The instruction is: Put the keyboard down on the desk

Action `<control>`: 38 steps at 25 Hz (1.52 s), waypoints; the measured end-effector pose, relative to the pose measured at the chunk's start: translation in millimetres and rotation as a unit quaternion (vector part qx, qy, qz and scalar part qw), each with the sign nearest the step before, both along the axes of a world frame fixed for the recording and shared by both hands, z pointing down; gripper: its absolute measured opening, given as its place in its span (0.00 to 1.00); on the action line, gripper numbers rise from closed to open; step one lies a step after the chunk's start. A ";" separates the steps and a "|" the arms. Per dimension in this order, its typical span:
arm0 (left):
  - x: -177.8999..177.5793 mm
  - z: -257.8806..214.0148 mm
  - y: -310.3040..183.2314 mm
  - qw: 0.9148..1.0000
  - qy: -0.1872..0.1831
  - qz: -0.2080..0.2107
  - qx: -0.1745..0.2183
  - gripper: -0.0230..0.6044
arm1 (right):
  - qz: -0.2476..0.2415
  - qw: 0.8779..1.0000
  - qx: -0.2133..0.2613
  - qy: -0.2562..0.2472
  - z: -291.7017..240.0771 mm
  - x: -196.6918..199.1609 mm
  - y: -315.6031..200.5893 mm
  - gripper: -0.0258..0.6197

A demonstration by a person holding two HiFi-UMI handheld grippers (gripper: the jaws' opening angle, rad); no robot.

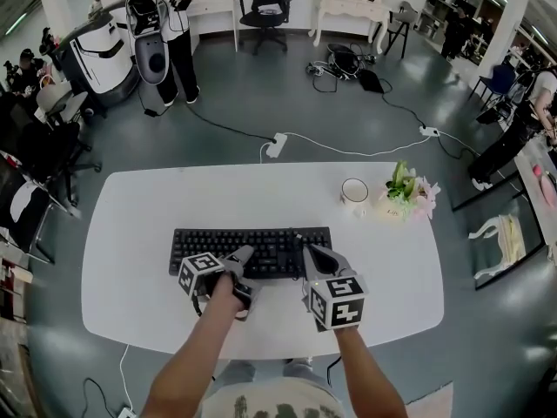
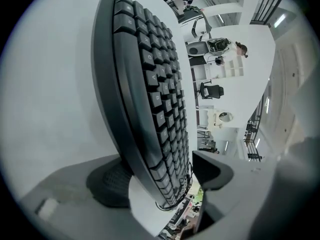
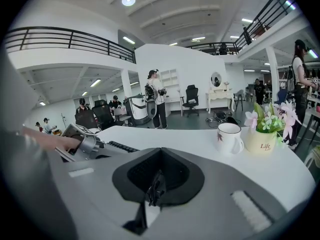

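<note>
The white desk [image 1: 148,259] fills the middle of the head view, its long edges running left to right; the black keyboard [image 1: 261,246] lies flat on it in the lower centre of the frame, parallel to the near edge. The left gripper [image 1: 241,258] reaches in from the bottom of the frame to the keyboard's near edge, a little left of its middle. In the left gripper view its claw stands wide, with the keyboard's edge between the jaws; one dark pad [image 2: 107,184] lies against the underside, while the other jaw stands clear of the keys, so nothing is clamped. The right gripper [image 1: 305,246] comes in at the lower right, its tips over the keyboard's right end. In the right gripper view its claw is closed, pads pressed together at the centre of the frame, with nothing visible between them. A flower pot [image 1: 405,197] stands at the desk's upper right; a white mug [image 1: 354,192] sits just beside it on the left.
</note>
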State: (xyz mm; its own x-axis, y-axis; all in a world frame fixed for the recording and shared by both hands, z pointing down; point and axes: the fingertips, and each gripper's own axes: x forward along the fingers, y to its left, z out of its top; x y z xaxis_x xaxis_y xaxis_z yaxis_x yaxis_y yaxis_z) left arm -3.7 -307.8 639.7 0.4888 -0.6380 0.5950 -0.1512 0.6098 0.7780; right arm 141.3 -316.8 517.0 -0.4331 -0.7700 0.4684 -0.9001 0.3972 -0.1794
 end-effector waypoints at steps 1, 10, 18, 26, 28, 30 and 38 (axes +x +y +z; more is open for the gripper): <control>0.0 -1.4 1.9 1.000 0.003 0.003 -0.001 0.63 | 0.000 1.000 0.000 0.000 -0.7 -0.6 0.4 0.04; -1.0 -8.9 17.2 1.000 0.018 0.016 0.003 0.63 | -0.002 1.000 -0.003 0.001 -3.1 -2.9 3.3 0.04; -1.9 -36.0 9.0 0.998 0.024 0.030 0.054 0.63 | -0.006 1.000 -0.002 -0.009 -4.6 -5.4 5.4 0.04; -16.2 -86.9 -17.2 0.986 -0.032 0.061 0.149 0.52 | -0.002 1.000 0.027 -0.010 -35.5 -1.1 -2.3 0.04; -21.1 -98.9 -23.9 0.981 -0.051 0.070 0.173 0.48 | 0.001 0.999 0.036 -0.011 -44.1 1.6 -4.6 0.04; -25.6 -112.9 -29.6 0.973 -0.072 0.079 0.203 0.44 | 0.002 0.999 0.044 -0.012 -52.1 3.4 -5.8 0.04; -39.9 -169.1 -45.5 0.900 -0.244 0.156 0.325 0.30 | 0.000 0.997 0.072 -0.012 -78.0 4.1 -7.4 0.04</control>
State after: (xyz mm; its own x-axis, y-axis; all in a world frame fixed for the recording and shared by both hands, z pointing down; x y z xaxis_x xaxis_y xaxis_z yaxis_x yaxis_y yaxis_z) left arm -43.7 -353.3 470.6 0.4855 -0.8064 0.3376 -0.6573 -0.0820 0.7492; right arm 145.4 -324.2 439.0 -0.4434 -0.8284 0.3423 -0.8959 0.4211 -0.1415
